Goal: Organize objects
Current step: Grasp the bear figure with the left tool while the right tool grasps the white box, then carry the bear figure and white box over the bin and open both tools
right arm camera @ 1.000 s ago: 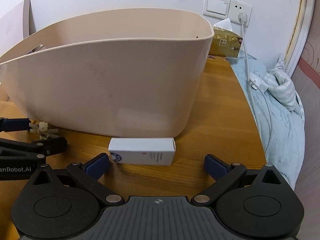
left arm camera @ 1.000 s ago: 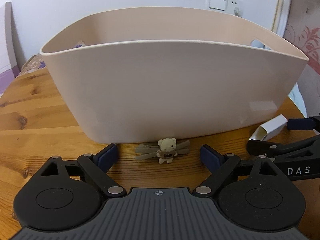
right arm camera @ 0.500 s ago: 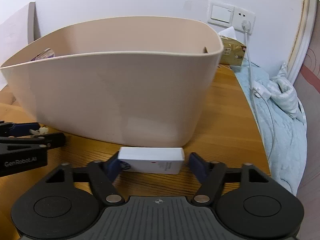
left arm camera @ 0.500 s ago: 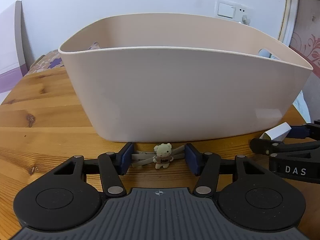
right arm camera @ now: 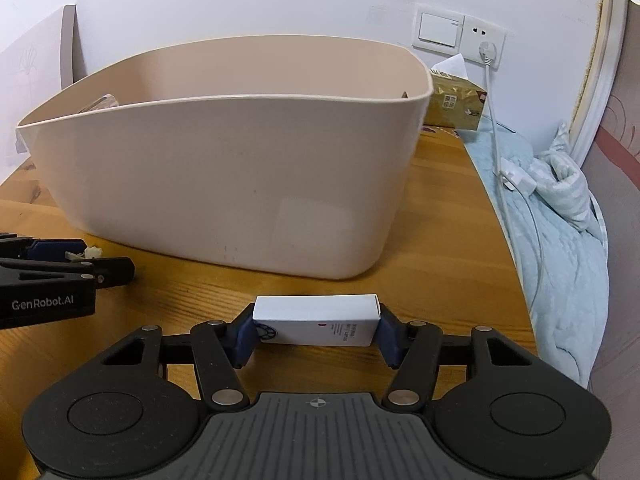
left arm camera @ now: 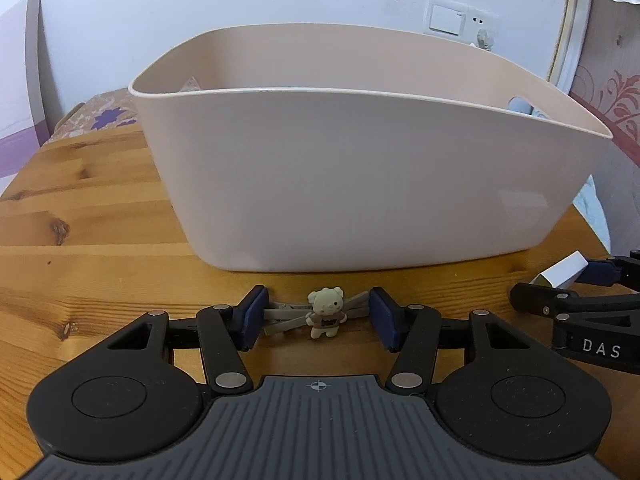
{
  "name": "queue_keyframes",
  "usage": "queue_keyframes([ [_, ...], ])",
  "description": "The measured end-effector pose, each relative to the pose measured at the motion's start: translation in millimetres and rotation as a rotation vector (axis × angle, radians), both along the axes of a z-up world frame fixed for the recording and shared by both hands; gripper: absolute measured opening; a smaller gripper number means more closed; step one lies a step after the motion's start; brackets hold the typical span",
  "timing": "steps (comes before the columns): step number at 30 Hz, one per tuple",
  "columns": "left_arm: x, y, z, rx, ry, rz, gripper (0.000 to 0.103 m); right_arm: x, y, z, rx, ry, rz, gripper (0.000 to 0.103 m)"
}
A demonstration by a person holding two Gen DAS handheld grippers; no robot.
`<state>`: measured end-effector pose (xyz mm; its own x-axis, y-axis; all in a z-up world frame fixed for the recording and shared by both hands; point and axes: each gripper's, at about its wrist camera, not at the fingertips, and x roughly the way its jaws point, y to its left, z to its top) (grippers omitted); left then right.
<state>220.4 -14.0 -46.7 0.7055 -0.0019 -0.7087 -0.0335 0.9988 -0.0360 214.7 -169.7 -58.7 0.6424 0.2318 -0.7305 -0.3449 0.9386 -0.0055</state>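
Note:
A large beige plastic tub (left arm camera: 360, 184) stands on the wooden table (left arm camera: 80, 248); it also shows in the right wrist view (right arm camera: 224, 184). My left gripper (left arm camera: 316, 320) is shut on a grey hair clip with a small bear figure (left arm camera: 325, 312), in front of the tub's near wall. My right gripper (right arm camera: 316, 330) is shut on a white carton box (right arm camera: 316, 322), held by its two ends, in front of the tub's right corner. The left gripper (right arm camera: 60, 272) shows at the left of the right wrist view, the right gripper (left arm camera: 580, 304) at the right of the left wrist view.
A gold tissue box (right arm camera: 456, 104) stands behind the tub by the wall socket (right arm camera: 484, 38). A white cable (right arm camera: 500, 152) hangs down onto a light blue blanket (right arm camera: 560, 232) past the table's right edge. Something clear lies inside the tub (right arm camera: 100, 102).
Both grippers closed: the left onto the bear hair clip, the right onto the white box. Both have pulled back and risen a little from the tub.

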Motion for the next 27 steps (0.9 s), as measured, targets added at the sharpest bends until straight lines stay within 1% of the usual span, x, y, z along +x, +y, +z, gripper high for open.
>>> queue_keyframes([
  [3, -6, 1, 1, -0.011, 0.002, -0.009, 0.057, -4, -3, 2, 0.005, -0.003, -0.004, 0.056],
  [9, -17, 4, 11, -0.008, -0.027, -0.026, 0.057, -18, -8, 11, 0.011, -0.019, -0.003, 0.056],
  [19, -42, 8, 37, -0.015, -0.081, -0.059, 0.057, -41, -13, 33, 0.032, -0.072, -0.002, 0.056],
  [27, -57, 9, 60, -0.043, -0.118, -0.092, 0.057, -56, -16, 55, 0.047, -0.124, 0.001, 0.056],
])
